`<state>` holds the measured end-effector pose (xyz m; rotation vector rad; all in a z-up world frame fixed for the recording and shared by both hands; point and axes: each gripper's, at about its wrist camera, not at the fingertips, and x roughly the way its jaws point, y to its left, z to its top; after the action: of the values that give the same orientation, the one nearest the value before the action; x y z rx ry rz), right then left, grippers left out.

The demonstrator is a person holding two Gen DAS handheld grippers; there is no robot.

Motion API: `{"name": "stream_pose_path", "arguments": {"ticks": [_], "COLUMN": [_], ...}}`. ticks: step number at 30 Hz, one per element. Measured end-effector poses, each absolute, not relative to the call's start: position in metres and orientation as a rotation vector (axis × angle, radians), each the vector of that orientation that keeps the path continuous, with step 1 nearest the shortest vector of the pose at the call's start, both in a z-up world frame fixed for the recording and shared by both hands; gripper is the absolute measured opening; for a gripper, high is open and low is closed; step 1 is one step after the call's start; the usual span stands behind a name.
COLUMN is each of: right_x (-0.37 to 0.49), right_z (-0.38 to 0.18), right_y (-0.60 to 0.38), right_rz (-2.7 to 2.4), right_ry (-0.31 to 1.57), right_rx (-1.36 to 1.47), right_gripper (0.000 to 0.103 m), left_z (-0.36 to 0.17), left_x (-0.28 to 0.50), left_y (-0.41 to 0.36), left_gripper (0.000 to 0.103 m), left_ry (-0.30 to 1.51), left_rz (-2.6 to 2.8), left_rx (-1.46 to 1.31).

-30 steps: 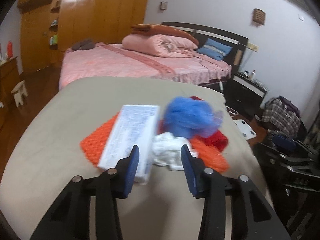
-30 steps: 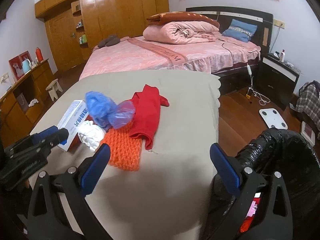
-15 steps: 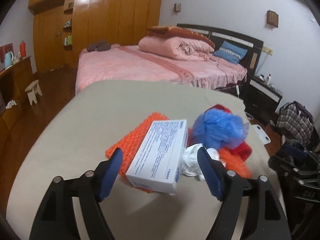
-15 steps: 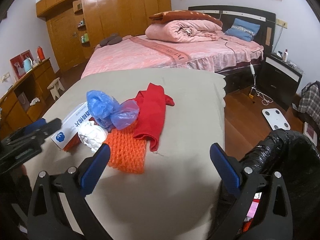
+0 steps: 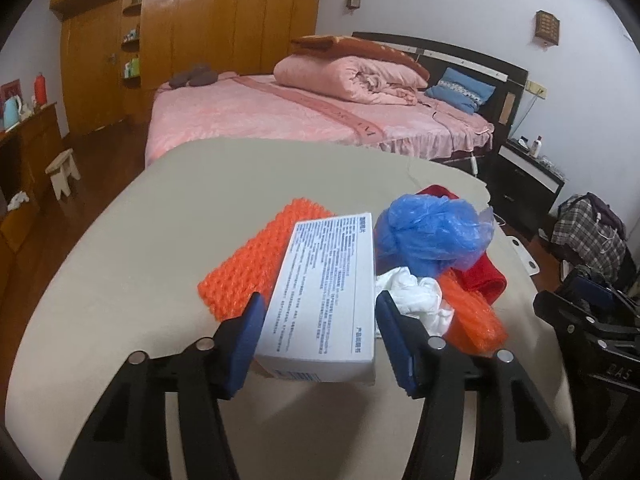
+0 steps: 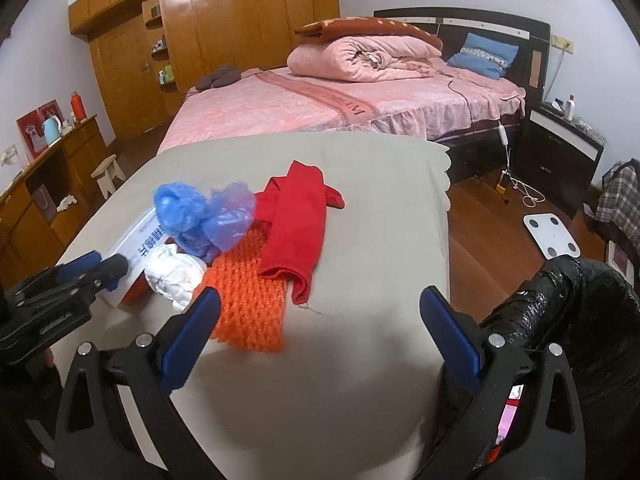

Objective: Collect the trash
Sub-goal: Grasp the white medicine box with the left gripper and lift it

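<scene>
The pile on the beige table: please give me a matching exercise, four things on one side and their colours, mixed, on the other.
Things:
1. printed box
2. crumpled plastic bag
3. bubble wrap
4. folded cloth

Colours:
a. red
b. white
c. orange
d. blue

Pairs: 1-b, 2-d, 3-c, 4-a

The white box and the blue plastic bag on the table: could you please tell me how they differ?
The white box is rigid, flat-sided and printed with text; the blue plastic bag is crumpled, translucent and unprinted. The box lies between the left gripper's blue pads; the bag sits beyond it, ungripped. Both rest in one pile on the orange bubble wrap.
</scene>
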<state>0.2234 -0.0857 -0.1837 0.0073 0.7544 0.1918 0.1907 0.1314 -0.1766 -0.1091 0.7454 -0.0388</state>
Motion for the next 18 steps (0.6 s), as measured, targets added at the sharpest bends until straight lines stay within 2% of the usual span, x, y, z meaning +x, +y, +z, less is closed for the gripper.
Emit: {"name": "stream_pose_path", "arguments": {"ticks": [1, 2, 7, 10, 18], "right_x": [0.223, 0.223, 0.222, 0.223, 0.228], "right_z": [-0.184, -0.185, -0.182, -0.18, -0.167], "right_y": [-0.086, -0.086, -0.089, -0.09, -0.087], "right_rz": [0.191, 0.19, 0.188, 0.185, 0.203], "right_ry": [0.755, 0.756, 0.752, 0.745, 0.707], "right_rx": [0.009, 0.01, 0.01, 0.013, 0.033], "right_gripper": [0.097, 0.097, 0.097, 0.097, 0.097], "left_z": [-0.177, -0.178, -0.181, -0.185, -0.163], "left_x": [0.192, 0.193, 0.21, 0.216, 0.196], "left_y": [0.13, 0.13, 0.129, 0.131, 0.134], "left_gripper": [0.071, 0.074, 0.074, 0.056, 0.055], "left_ry": [0.753, 0.753, 0.771, 0.792, 0.71], "left_rz": [-0.043, -0.042, -0.053, -0.074, -0.067], "left_rx": [-0.112, -0.113, -0.116, -0.143, -0.151]}}
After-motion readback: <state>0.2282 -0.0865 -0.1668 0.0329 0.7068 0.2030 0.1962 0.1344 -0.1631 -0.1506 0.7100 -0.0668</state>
